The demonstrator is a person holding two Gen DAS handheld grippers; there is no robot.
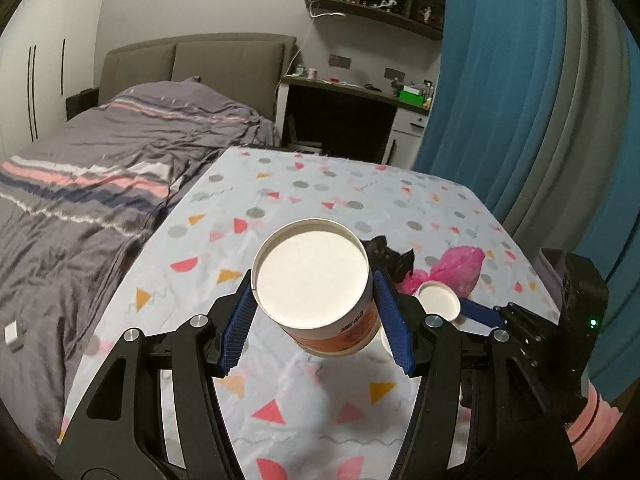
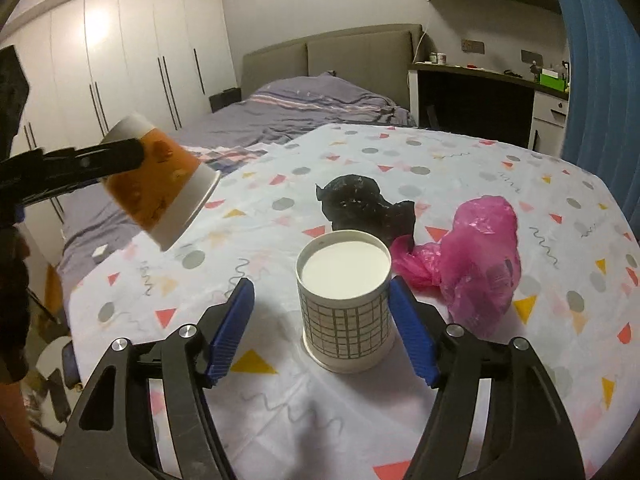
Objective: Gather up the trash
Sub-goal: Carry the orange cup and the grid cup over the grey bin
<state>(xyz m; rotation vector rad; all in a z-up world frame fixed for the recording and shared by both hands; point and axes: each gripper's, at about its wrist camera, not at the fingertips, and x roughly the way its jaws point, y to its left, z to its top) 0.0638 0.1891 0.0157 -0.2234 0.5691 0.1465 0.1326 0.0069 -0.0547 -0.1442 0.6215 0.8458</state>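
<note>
In the left wrist view, the left hand-held gripper (image 1: 314,312) is clamping an orange paper cup (image 1: 316,280) above the desk (image 1: 240,184), its base facing the camera. At two o'clock a pink bag (image 1: 460,268) is lying, with what is probably a black bag (image 1: 390,258) half hidden beside it.

In the right wrist view, the right hand-held gripper (image 2: 322,328) is standing with jaws apart around a checked cup (image 2: 344,316) upside down on the desk, the right pad maybe touching. The orange cup is hanging at ten o'clock.

Dim indoor light; glare on wardrobe (image 2: 96,24); fisheye bending, dark corners; slight softness.
</note>
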